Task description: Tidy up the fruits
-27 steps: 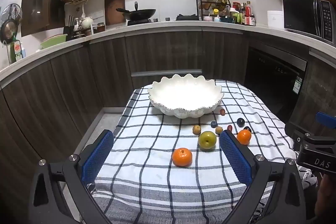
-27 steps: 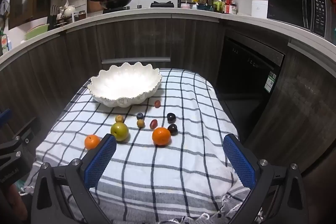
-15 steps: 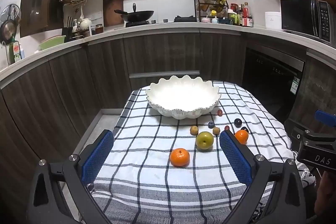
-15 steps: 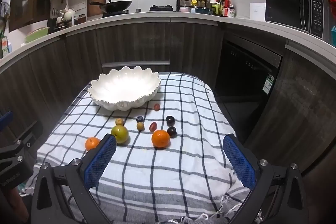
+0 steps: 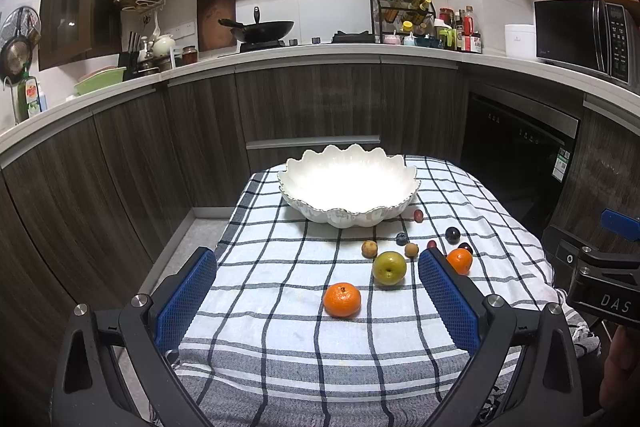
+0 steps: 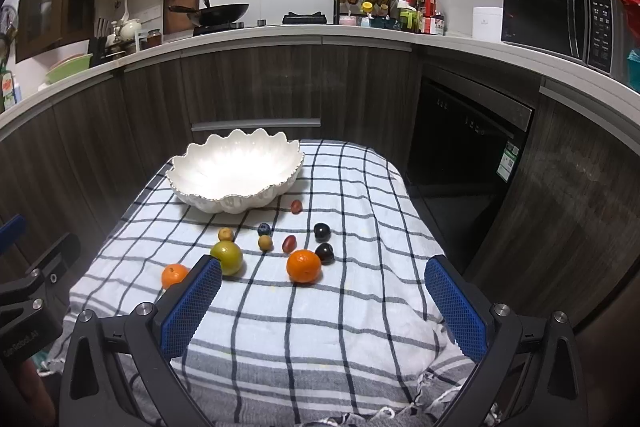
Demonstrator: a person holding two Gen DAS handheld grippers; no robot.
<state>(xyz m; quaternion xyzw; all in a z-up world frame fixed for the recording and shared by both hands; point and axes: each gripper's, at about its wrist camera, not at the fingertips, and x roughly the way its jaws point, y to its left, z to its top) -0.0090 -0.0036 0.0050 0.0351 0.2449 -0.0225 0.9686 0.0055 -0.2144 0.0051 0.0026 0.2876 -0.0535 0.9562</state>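
Observation:
An empty white scalloped bowl [image 5: 348,187] [image 6: 236,175] stands at the far end of a table under a checked cloth. In front of it lie a green apple [image 5: 389,267] [image 6: 227,257], two tangerines [image 5: 342,299] [image 5: 459,260] [image 6: 303,266] [image 6: 174,275], and several small fruits, among them dark plums [image 6: 322,231], a blueberry [image 6: 263,229] and a red grape [image 6: 296,206]. My left gripper [image 5: 318,297] is open and empty above the near cloth, with one tangerine between its fingers' line of sight. My right gripper [image 6: 322,303] is open and empty, short of the other tangerine.
The checked cloth [image 5: 280,347] hangs over the table's edges. Dark wood cabinets [image 5: 320,107] and a built-in dishwasher [image 6: 464,155] ring the table. The right gripper's body shows at the left view's right edge [image 5: 600,287].
Both grippers have shifted slightly, so the bowl and fruits sit a little lower and left in the views. Nothing on the table has moved.

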